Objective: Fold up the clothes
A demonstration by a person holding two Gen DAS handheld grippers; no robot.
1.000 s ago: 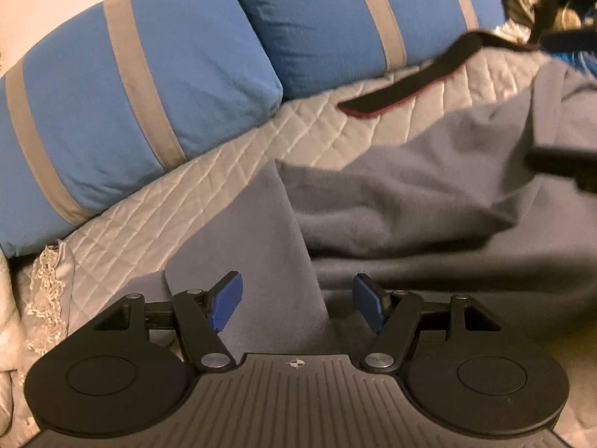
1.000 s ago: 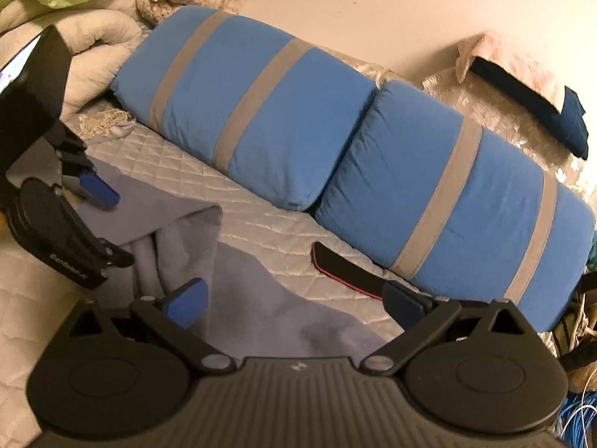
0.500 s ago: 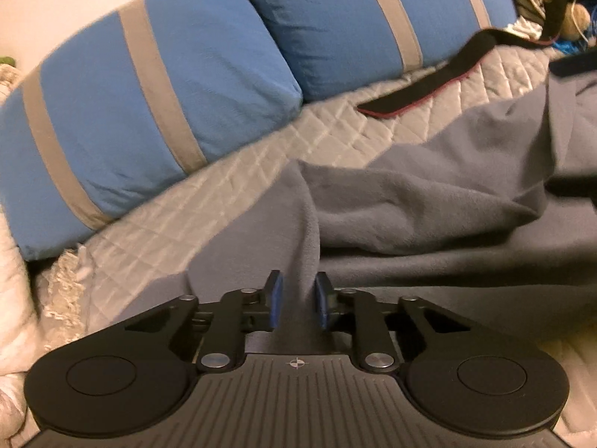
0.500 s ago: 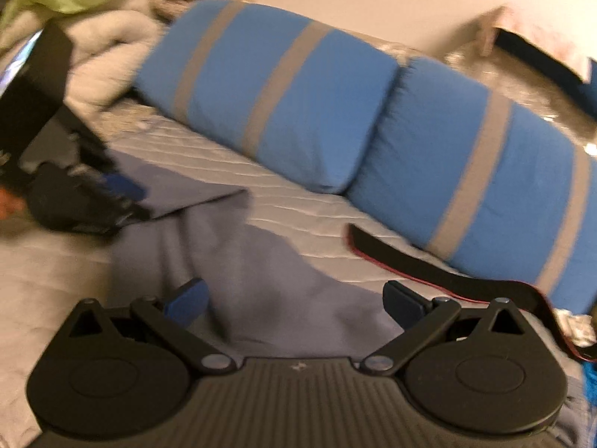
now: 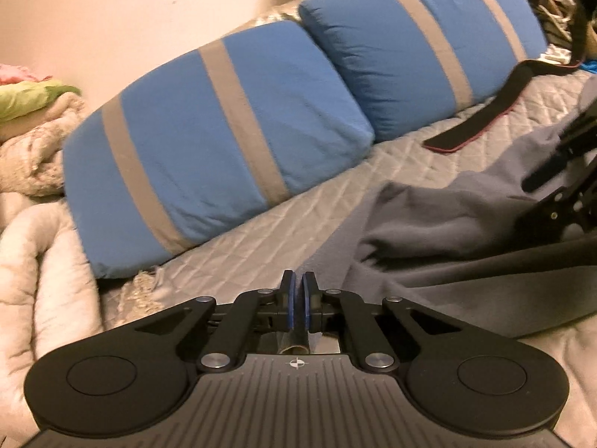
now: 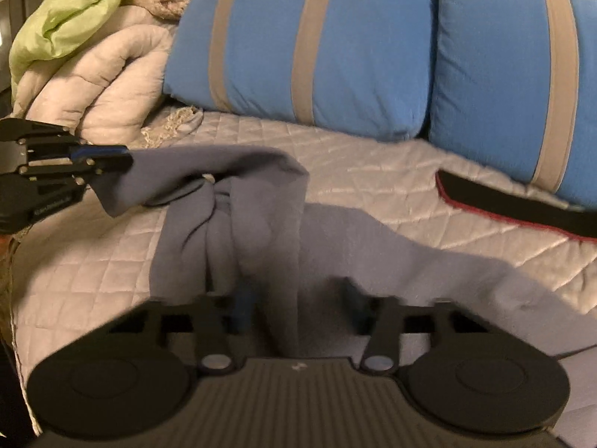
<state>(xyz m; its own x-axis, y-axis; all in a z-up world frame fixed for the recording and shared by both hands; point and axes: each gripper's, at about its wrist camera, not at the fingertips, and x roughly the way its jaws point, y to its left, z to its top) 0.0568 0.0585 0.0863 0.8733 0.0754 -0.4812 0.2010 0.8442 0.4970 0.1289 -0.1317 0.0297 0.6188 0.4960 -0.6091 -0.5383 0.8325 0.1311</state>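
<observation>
Right wrist view has the grey garment [image 6: 261, 224] bunched on the quilted bedspread [image 6: 93, 261] in front of the striped blue pillows [image 6: 317, 48]. The left gripper [image 6: 112, 158] is clenched on one corner, lifting it off the bed. The right gripper [image 6: 298, 298] has just been closing around a fold, but it's blurry, so I can't tell if the pads bite yet. Risk as I see it: a thin pinch slipping, or grabbing two layers and folding crooked.
</observation>
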